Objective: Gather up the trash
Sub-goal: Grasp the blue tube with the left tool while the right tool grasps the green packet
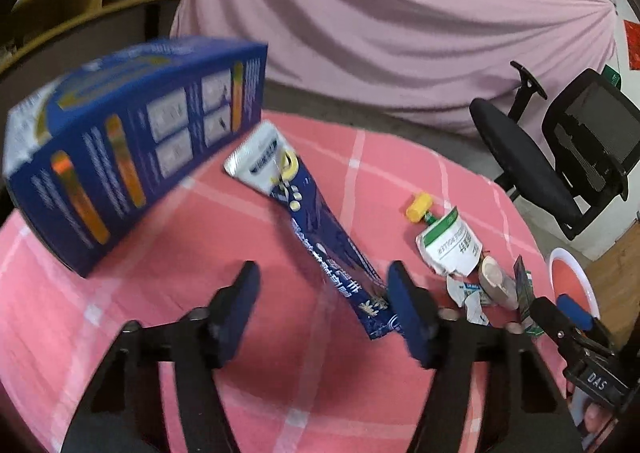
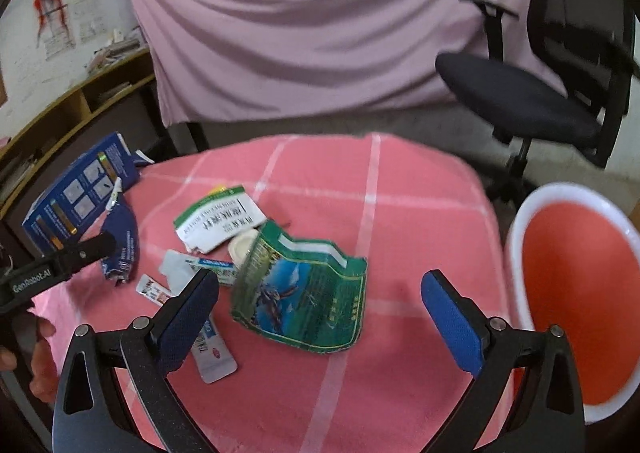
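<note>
Trash lies on a pink checked tablecloth (image 1: 200,333). My left gripper (image 1: 324,313) is open; its right finger touches the near end of a long blue wrapper (image 1: 328,245). A blue box (image 1: 132,141) stands to its left. A white pouch with a yellow cap (image 1: 448,241) lies to the right. My right gripper (image 2: 320,317) is open, with a crumpled green packet (image 2: 304,297) between its fingers. Beyond it lie the white pouch (image 2: 218,219), small white sachets (image 2: 212,353), the blue wrapper (image 2: 120,237) and the blue box (image 2: 76,193).
An orange bin with a white rim (image 2: 576,301) stands off the table's right edge; it also shows in the left wrist view (image 1: 572,277). A black office chair (image 2: 540,93) stands behind the table. A pink curtain (image 2: 320,33) hangs at the back. Wooden shelves (image 2: 60,113) are at left.
</note>
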A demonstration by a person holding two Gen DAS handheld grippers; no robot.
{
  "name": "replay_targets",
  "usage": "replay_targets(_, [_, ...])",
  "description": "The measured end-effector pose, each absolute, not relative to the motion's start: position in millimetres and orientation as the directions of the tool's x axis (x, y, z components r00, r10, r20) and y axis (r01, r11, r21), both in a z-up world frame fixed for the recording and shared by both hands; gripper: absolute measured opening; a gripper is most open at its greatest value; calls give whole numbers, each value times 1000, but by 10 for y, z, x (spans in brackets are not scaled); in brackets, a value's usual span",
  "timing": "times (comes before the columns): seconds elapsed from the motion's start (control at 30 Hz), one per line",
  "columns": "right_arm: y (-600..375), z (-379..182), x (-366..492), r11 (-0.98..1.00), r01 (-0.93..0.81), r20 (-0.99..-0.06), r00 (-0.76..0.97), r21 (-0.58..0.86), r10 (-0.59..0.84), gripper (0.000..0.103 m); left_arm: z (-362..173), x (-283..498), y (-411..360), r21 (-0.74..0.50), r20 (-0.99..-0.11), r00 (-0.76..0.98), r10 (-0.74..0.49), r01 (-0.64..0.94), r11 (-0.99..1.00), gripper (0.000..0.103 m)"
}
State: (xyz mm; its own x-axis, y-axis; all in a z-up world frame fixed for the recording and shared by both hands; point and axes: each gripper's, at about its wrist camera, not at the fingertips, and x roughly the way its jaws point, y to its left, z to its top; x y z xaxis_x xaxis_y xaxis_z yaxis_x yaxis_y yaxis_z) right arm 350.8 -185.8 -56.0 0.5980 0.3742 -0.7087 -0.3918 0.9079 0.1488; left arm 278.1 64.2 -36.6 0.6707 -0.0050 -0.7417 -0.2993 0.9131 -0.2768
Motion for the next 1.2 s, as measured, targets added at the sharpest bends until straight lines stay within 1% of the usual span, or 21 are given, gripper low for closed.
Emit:
replay_targets(0.03, [-1868, -578, 3523, 908, -387, -714, 590, 159, 377, 98, -367, 2785, 642, -275, -742, 670, -5, -298, 914, 53])
replay_targets(0.1, [-1874, -600, 3544, 908, -382, -723, 577, 171, 380, 95, -352, 2783, 634, -284, -735, 678, -23, -277, 918, 47])
replay_targets(0.13, [-1872, -614, 3552, 906, -384, -729, 567, 177, 383, 93, -352, 2793, 626, -283, -736, 676, -27, -272, 920, 41])
replay_targets(0.17, [-1857, -623, 3562, 905, -385, -733, 561, 179, 384, 91, -357, 2801, 616, -278, -739, 673, -27, -267, 923, 36])
replay_targets(0.2, [-1851, -638, 3562, 905, -387, -740, 553, 179, 383, 90, -362, 2808, 609, -279, -739, 673, -35, -259, 925, 33])
replay_targets(0.23, [-1843, -640, 3566, 904, -388, -742, 550, 180, 384, 89, -365, 2820, 591, -285, -739, 673, -44, -252, 925, 26])
replay_targets(0.27, [-1838, -635, 3576, 903, -390, -742, 547, 182, 386, 87, -369, 2824, 576, -290, -737, 674, -53, -245, 925, 21])
replay_targets(0.37, [-1863, -644, 3575, 898, -391, -741, 538, 203, 402, 80, -361, 2832, 500, -271, -730, 682, -44, -230, 935, 17])
replay_targets(0.47, [-1873, -677, 3609, 894, -390, -751, 517, 220, 410, 80, -333, 2822, 429, -253, -713, 701, -37, -208, 945, 12])
replay_targets(0.63, [-1820, -686, 3593, 897, -403, -766, 515, 181, 385, 78, -273, 2728, 366, -240, -663, 748, -30, -175, 955, 10])
replay_targets(0.73, [-1813, -684, 3573, 895, -412, -768, 514, 170, 382, 73, -245, 2687, 336, -230, -637, 771, -27, -156, 961, 10])
replay_targets(0.8, [-1824, -678, 3551, 892, -419, -767, 514, 167, 385, 65, -232, 2659, 323, -227, -622, 783, -29, -145, 963, 10])
replay_targets(0.87, [-1832, -680, 3539, 890, -424, -765, 512, 169, 389, 61, -234, 2647, 307, -223, -614, 789, -25, -142, 965, 10])
replay_targets(1.07, [-1856, -677, 3518, 887, -427, -761, 511, 178, 399, 51, -200, 2579, 263, -211, -582, 813, -20, -128, 969, 10])
replay_targets(1.17, [-1862, -662, 3501, 888, -424, -755, 520, 179, 401, 38, -154, 2511, 211, -197, -544, 839, -19, -106, 975, 10])
replay_targets(1.2, [-1863, -655, 3494, 886, -426, -752, 521, 181, 404, 37, -144, 2494, 188, -189, -534, 845, -18, -99, 977, 10])
